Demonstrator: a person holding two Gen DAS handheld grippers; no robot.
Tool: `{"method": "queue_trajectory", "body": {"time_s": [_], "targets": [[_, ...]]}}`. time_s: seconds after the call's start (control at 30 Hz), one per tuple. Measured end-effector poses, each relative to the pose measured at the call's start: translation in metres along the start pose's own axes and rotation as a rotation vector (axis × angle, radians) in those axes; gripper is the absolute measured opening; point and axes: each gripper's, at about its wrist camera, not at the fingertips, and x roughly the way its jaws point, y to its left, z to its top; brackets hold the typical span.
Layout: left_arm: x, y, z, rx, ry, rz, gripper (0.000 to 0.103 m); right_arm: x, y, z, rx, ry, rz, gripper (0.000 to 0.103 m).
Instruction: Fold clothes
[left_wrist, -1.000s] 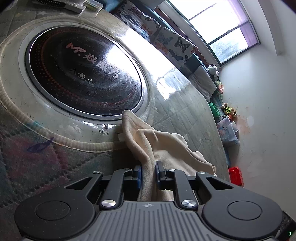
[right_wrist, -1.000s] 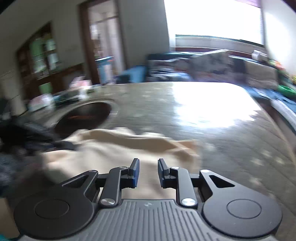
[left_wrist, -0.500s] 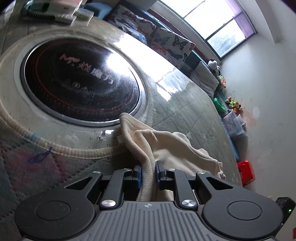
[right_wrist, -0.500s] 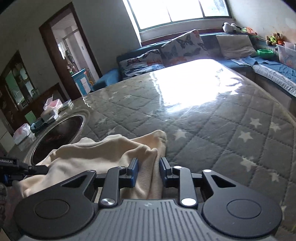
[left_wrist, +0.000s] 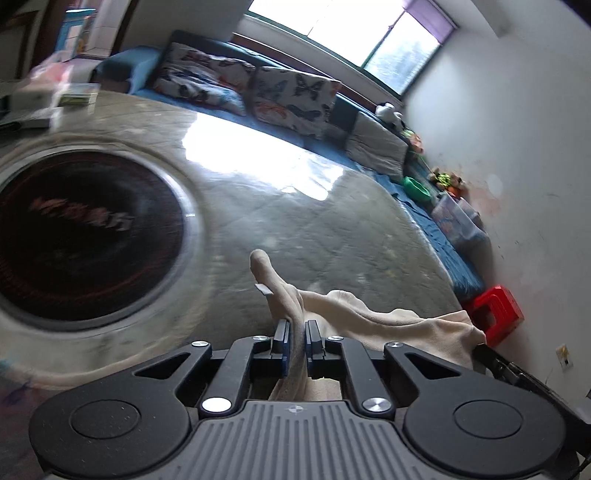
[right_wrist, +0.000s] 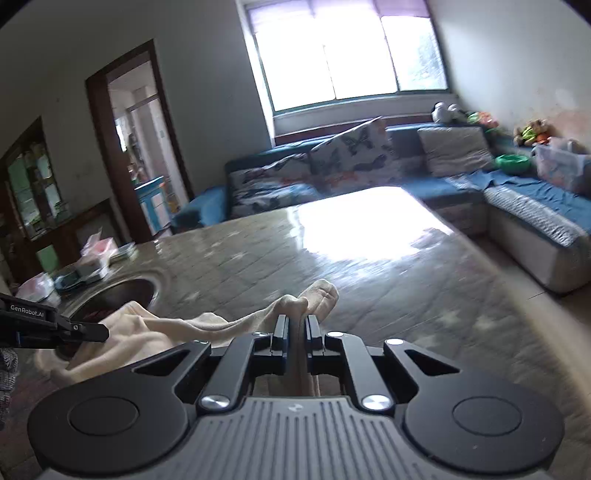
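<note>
the left hand-held gripper (left_wrist: 296, 341) is clamped narrow on a fold of the cream garment (left_wrist: 388, 325), with cloth pinched between its fingers (left_wrist: 281, 343) and a rounded end of fabric sticking up past the tips. a small white tag (left_wrist: 263, 290) shows on that raised edge. the right hand-held gripper (right_wrist: 296, 339) is likewise closed tight on another bunched edge of the same cream garment (right_wrist: 147, 332), which pokes out beyond its fingertips (right_wrist: 280, 338). the cloth hangs stretched between the 2 hand-held grippers, sagging toward the grey quilted tabletop (right_wrist: 369, 280); whether its lower part touches the surface cannot be told. in the right wrist view the left hand-held gripper (right_wrist: 88, 332) enters from the left edge, holding the far end of the cloth. a round black cooktop (left_wrist: 81, 236) with a metal rim is set into the tabletop, to the left of the garment and blurred. behind the tabletop runs a blue sofa (right_wrist: 424, 181) with butterfly cushions (right_wrist: 347, 155) under a bright window (right_wrist: 347, 51). a red stool (left_wrist: 496, 314) stands by the wall.
</note>
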Motion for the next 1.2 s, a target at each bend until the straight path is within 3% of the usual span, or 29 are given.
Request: {"method": "queue_trajectory", "body": {"time_s": [0.23, 0.5, 1.03, 1.2], "targets": [[0.042, -0.043, 0.0, 0.068, 0.03, -0.042, 0.006, -0.006, -0.039, 0.013, -0.021, -0.027, -0.129, 0.008], [0.075, -0.065, -0.007, 0.102, 0.078, -0.055, 0.006, 0.002, -0.077, 0.012, -0.022, 0.002, -0.265, 0.007], [0.125, -0.103, -0.009, 0.217, 0.114, -0.042, 0.006, 0.021, -0.114, 0.001, 0.043, 0.045, -0.343, 0.008], [0.121, -0.107, -0.013, 0.242, 0.113, -0.028, 0.009, 0.028, -0.12, -0.001, 0.031, 0.076, -0.364, 0.01]]}}
